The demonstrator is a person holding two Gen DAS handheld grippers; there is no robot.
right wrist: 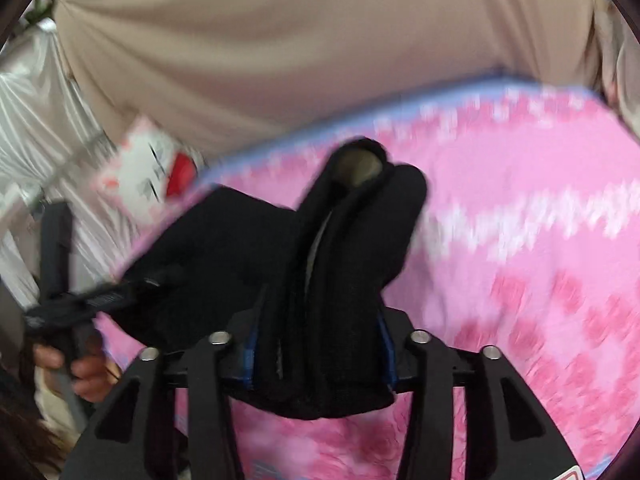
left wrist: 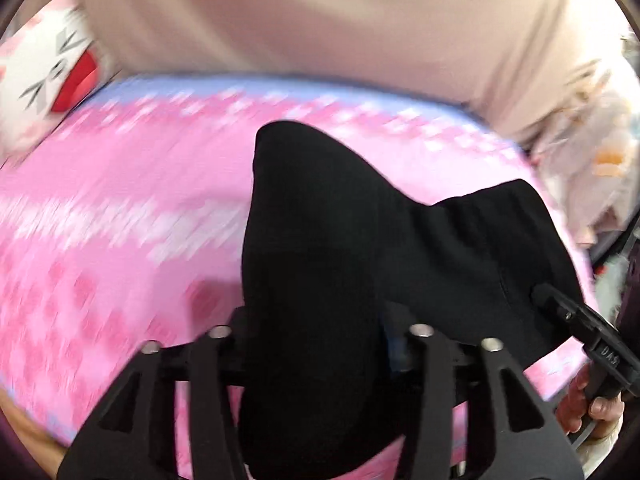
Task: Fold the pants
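Pink patterned bedding (left wrist: 120, 208) fills both views, blurred by motion, beige curtain (right wrist: 280, 40) at twelve o'clock. Black pants (left wrist: 320, 240) hang bunched above it, not yet laid flat; folding looks barely begun. Left gripper (left wrist: 316, 340) is clenched on one bundle, right gripper (right wrist: 320, 344) on another, both raised side by side, right one visible at four o'clock in the left view.

pink patterned bedspread (left wrist: 120, 208) under black pants (left wrist: 320, 240), cat cushion (left wrist: 44, 76) alongside

Black pants (left wrist: 320, 264) hide the left hand-held gripper (left wrist: 316, 344) fingertips.
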